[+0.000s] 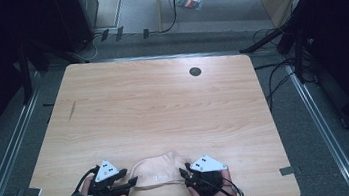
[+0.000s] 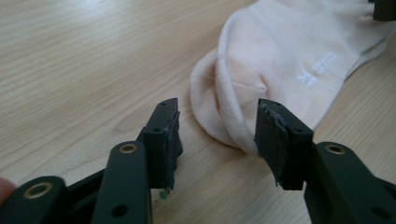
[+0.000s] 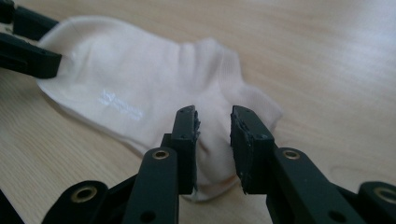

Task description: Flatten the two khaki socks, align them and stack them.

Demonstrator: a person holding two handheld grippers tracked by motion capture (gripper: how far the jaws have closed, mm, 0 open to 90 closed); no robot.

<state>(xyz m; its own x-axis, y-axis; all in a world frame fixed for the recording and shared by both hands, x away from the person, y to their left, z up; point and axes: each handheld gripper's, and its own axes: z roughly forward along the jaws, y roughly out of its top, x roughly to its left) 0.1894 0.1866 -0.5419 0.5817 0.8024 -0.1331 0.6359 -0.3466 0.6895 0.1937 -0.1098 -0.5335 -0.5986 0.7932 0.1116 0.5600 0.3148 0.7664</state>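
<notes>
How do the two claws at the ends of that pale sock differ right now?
The left claw stands with its jaws wide apart, the sock edge just at one jaw; the right claw has its jaws much closer together, above the sock's other end. In the high view the left claw points rightward at the sock, the right claw leftward. Both are black, hand-held, open and low over the wooden table.
</notes>
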